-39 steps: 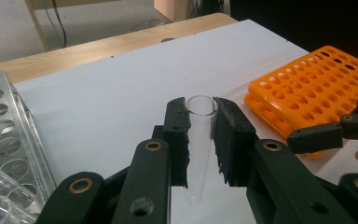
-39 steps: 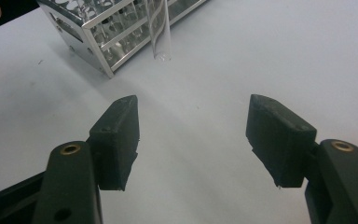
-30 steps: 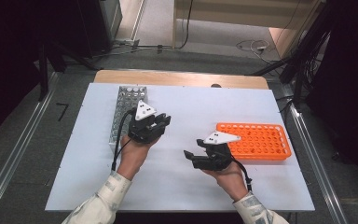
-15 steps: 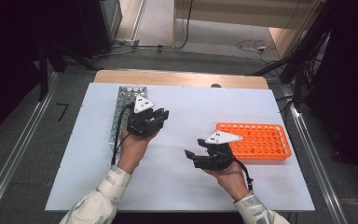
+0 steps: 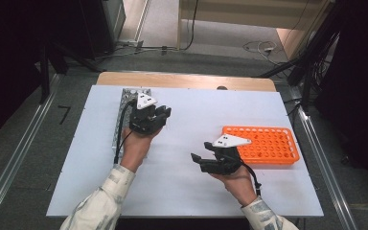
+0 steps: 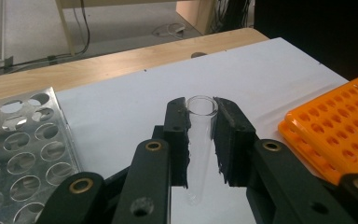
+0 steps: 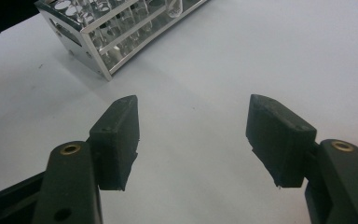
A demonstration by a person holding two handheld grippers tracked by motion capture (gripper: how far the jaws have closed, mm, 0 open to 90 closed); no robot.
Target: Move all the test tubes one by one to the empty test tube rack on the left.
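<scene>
High view: a person's two forearms come in from 6 o'clock over a white bench (image 5: 187, 191), each hand holding a black two-jaw tool.
Left tool: in the high view the left tool (image 5: 159, 115) hangs just beside the metal rack, at about 10 o'clock from the bench's middle.
Left tool state: in the left gripper view the left tool (image 6: 200, 135) is clamped on a clear glass test tube (image 6: 199, 140), its jaws pressing the tube from both sides.
Test tube: it lies along the jaws with its open mouth at 12 o'clock, level with the jaw tips, above the white bench surface.
Right tool: in the high view the right tool (image 5: 199, 160) sits at about 5 o'clock from the bench's middle, well apart from the left tool.
Right tool state: in the right gripper view the right tool (image 7: 193, 135) has its jaws spread wide, with bare bench between them.
Metal rack: a perforated silver test tube rack (image 5: 124, 115) stands along the bench's 9 o'clock side; in the right gripper view (image 7: 116, 37) it holds glass tubes.
Orange rack: an orange plastic test tube rack (image 5: 268, 143) lies at 3 o'clock, touching or just behind the right tool's grey plate; which one I cannot tell.
</scene>
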